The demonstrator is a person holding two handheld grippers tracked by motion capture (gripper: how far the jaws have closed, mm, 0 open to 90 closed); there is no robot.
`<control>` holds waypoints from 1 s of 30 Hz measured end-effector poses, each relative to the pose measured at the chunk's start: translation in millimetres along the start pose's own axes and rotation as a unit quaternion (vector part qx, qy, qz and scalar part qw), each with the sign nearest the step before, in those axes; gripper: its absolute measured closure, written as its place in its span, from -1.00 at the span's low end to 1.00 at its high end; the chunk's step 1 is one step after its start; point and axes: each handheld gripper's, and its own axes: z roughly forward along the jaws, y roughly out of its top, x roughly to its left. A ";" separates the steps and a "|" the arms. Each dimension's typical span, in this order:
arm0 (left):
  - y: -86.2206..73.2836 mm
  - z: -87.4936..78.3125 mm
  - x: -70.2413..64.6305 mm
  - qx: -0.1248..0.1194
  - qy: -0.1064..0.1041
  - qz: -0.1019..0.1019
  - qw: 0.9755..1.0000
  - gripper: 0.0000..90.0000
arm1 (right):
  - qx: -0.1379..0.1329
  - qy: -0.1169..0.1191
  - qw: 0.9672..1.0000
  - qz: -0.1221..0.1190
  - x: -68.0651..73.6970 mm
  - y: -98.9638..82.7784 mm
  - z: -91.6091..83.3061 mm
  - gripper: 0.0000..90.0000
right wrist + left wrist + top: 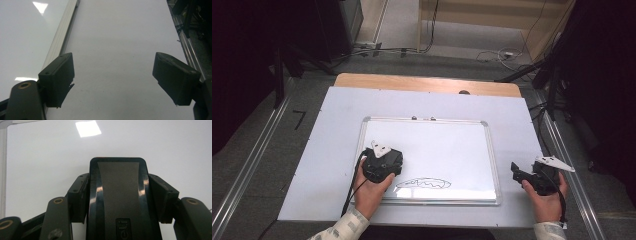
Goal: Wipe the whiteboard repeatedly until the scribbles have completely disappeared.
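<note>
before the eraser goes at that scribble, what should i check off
1. Eraser clamped in left hand-held gripper: ok, jaws pressed on both its sides.
2. Scribble uncovered: ok, it lies just right of the left hand-held gripper.
3. Eraser face flat on whiteboard: cannot tell.
4. Right hand-held gripper out of the way: ok, open and empty, off the whiteboard's right edge.
5. Whiteboard square on the table: ok.

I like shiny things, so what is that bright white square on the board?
In the left gripper view, a ceiling light's glare shines on the whiteboard; the eraser gleams too. In the right gripper view, glare shows again. The high view looks softer, slightly blurry.
</note>
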 end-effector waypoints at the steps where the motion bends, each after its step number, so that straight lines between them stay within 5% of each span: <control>1: 0.1 0.8 -0.9 0.001 0.000 0.004 1.000 -0.10 | 0.000 0.000 1.000 0.000 0.0 0.0 -0.1 -0.64; 30: 1.9 13.2 -13.0 0.020 -0.001 0.024 1.000 -0.10 | -0.003 0.000 1.000 0.000 -1.1 0.2 -0.8 -0.64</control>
